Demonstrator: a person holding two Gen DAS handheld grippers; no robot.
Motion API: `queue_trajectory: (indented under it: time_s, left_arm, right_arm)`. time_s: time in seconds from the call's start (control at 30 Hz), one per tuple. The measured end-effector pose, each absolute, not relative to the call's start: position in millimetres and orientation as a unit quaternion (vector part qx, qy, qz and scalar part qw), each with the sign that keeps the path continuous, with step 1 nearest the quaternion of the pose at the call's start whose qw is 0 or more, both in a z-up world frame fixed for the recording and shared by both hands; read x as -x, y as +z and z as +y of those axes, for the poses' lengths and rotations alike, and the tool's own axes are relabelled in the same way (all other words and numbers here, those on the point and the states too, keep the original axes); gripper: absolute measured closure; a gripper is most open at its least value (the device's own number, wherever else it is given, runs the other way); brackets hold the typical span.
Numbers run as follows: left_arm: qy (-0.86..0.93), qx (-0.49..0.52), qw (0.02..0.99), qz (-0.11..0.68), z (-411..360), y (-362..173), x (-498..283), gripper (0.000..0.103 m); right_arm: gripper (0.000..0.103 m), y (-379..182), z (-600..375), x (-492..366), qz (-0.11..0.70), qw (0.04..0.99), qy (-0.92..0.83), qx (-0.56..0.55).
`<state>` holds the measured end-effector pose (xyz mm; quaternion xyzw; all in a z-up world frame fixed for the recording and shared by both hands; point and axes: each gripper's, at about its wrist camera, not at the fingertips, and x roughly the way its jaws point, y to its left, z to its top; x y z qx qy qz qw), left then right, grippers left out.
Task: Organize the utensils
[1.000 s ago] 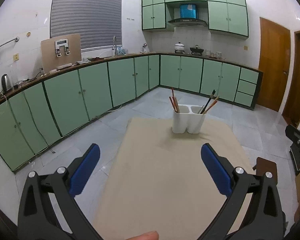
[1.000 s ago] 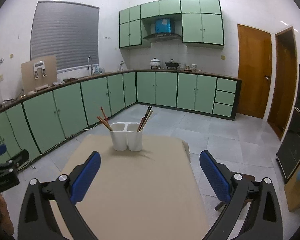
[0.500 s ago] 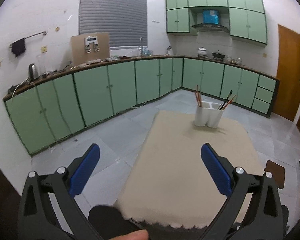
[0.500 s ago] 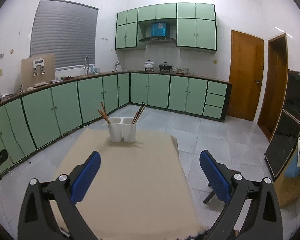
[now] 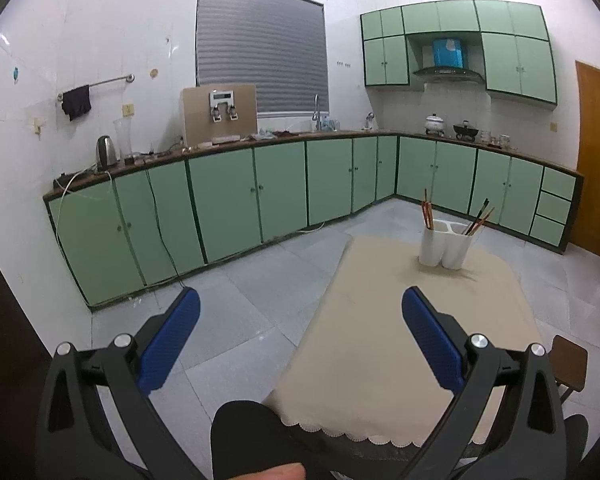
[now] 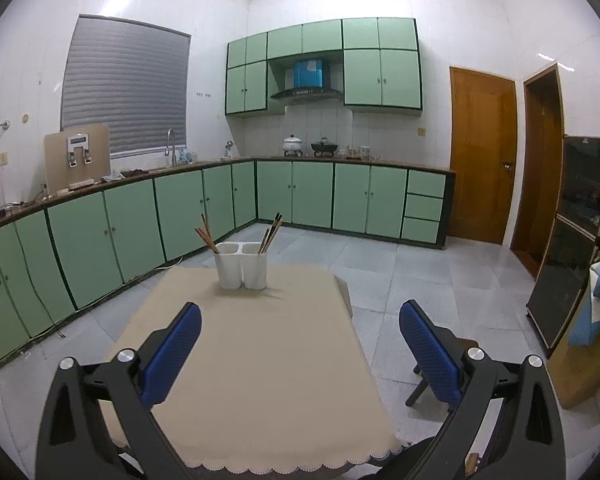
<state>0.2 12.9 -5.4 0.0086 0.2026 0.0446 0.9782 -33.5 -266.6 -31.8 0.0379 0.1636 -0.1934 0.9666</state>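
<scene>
A white two-compartment utensil holder (image 5: 445,245) stands at the far end of the table with the beige cloth (image 5: 412,332). Brown chopsticks (image 5: 427,213) stand in its left compartment and dark chopsticks (image 5: 479,219) lean in its right one. The holder also shows in the right wrist view (image 6: 242,265). My left gripper (image 5: 300,320) is open and empty, held off the table's near left corner. My right gripper (image 6: 300,320) is open and empty above the near part of the cloth (image 6: 260,360).
Green base cabinets (image 5: 228,204) run along the left and back walls. A stool (image 5: 568,364) stands right of the table. A dark cabinet (image 6: 572,240) and wooden doors (image 6: 480,156) are at the right. My knee (image 5: 244,428) shows below the left gripper.
Both grippers have drawn back from the holder toward the table's near edge. The left one has also swung left, off the table's side. Both stayed open.
</scene>
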Motion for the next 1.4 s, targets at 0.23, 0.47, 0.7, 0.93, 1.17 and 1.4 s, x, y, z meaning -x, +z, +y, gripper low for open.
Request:
queue_trajectory:
  time_s: [0.23, 0.47, 0.7, 0.93, 1.17, 1.4]
  left_arm:
    - [0.042, -0.014, 0.981, 0.187, 6, -2, 10, 0.005]
    - [0.04, -0.012, 0.982, 0.186, 5, -4, 7, 0.005]
    - [0.038, -0.009, 0.982, 0.187, 6, -5, 6, 0.005]
    - [0.036, -0.011, 0.982, 0.186, 4, -2, 6, 0.005]
    - [0.036, -0.012, 0.982, 0.185, 3, -5, 6, 0.005]
    - [0.037, -0.011, 0.982, 0.184, 4, -5, 4, 0.005]
  right_arm:
    - [0.006, -40, -259, 32, 0.166, 0.967, -0.19, -0.031]
    - [0.006, -43, -261, 33, 0.169, 0.967, -0.19, -0.032]
    - [0.006, -42, -259, 36, 0.164, 0.967, -0.194, -0.031]
    - [0.006, -45, -260, 37, 0.167, 0.966, -0.195, -0.03]
    - [0.006, -42, -260, 34, 0.162, 0.966, -0.197, -0.028]
    - [0.006, -42, -260, 37, 0.157, 0.967, -0.199, -0.033]
